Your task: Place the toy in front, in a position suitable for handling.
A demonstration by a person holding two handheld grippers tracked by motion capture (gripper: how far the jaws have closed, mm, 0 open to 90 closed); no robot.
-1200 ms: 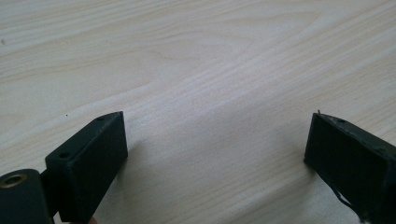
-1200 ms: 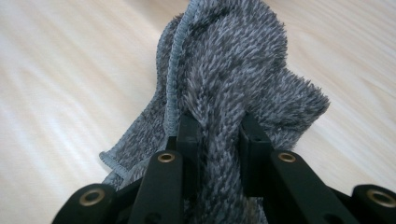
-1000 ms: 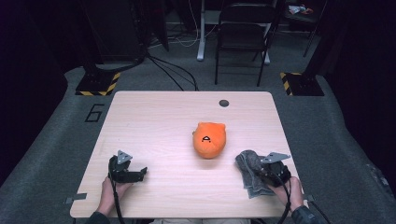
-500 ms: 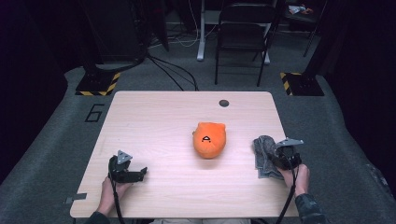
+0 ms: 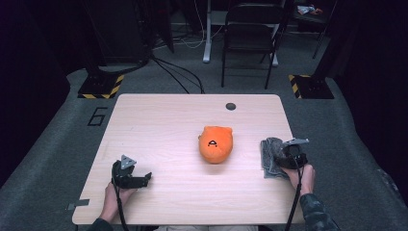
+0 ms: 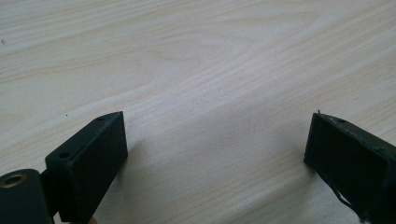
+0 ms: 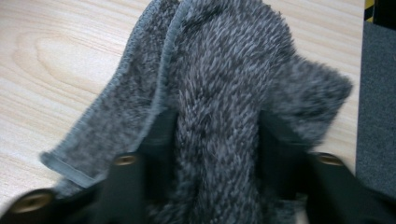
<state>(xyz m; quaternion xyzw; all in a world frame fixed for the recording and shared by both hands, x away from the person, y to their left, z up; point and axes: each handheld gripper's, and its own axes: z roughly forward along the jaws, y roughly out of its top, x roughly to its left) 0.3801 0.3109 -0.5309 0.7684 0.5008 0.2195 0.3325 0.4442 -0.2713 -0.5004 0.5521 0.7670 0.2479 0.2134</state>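
Grey cloth (image 5: 272, 156) now lies bunched at the right edge of the table (image 5: 159, 125), carried outward from nearer the orange plush toy (image 5: 216, 143) since a second ago. Right gripper (image 5: 284, 159) sits over the cloth; in the right gripper view the fuzzy folds (image 7: 219, 93) bulge up between the two black jaws. Jaws have just been opening, from nearly clamped to about half spread, so the grip looks slack: cloth between them but apparently no longer pinched. Read this as the drop-off: cloth parked aside, release under way. Whether the pads are fully clear of the pile is hard to tell, the fabric hides them. Left gripper (image 5: 137, 179) rests near the front left of the table, same spot as before, jaws spread wide over bare wood (image 6: 210, 93), nothing in them. Toy stays mid-table, untouched, well apart from both grippers. Likely next: lift the right gripper straight up; snagged fibres could drag the cloth along.
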